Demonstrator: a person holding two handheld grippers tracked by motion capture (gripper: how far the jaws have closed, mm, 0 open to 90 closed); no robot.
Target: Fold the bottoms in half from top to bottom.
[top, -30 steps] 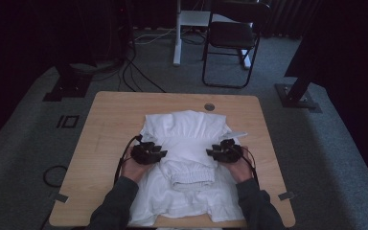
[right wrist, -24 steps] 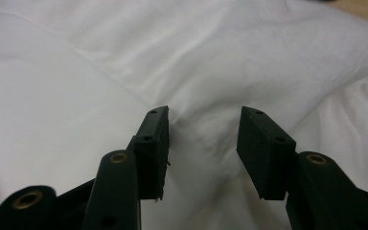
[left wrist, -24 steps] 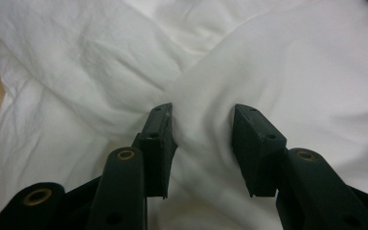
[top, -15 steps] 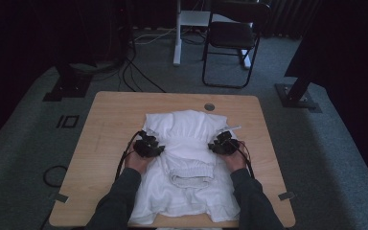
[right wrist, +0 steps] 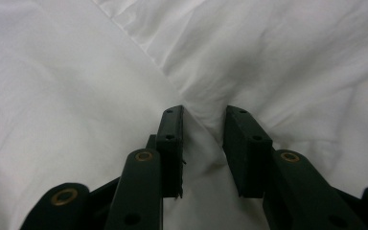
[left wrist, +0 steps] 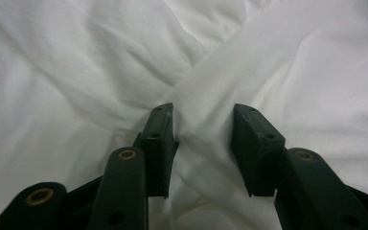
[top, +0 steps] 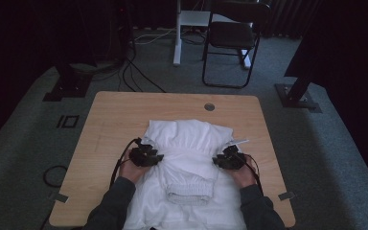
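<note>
A white garment (top: 189, 143) lies spread over the middle of the wooden table (top: 117, 120), and its ribbed hem (top: 188, 194) is folded up onto the body near the front. My left gripper (top: 157, 157) sits at the garment's left edge, my right gripper (top: 219, 161) at its right edge. In the left gripper view a ridge of white cloth (left wrist: 206, 158) is pinched between the jaws of my left gripper (left wrist: 203, 120), with creases fanning out from them. The right gripper view has the same, bunched cloth (right wrist: 203, 143) caught by my right gripper (right wrist: 203, 120).
A round cable hole (top: 209, 107) lies in the table's far edge. A small white tag (top: 240, 142) sticks out at the garment's right side. A black chair (top: 232, 38) and floor cables (top: 139, 72) stand beyond the table.
Both grippers went slightly forward, then came back toward the person. The ribbed hem now lies nearer the front edge, and the cloth between the grippers is drawn flatter.
</note>
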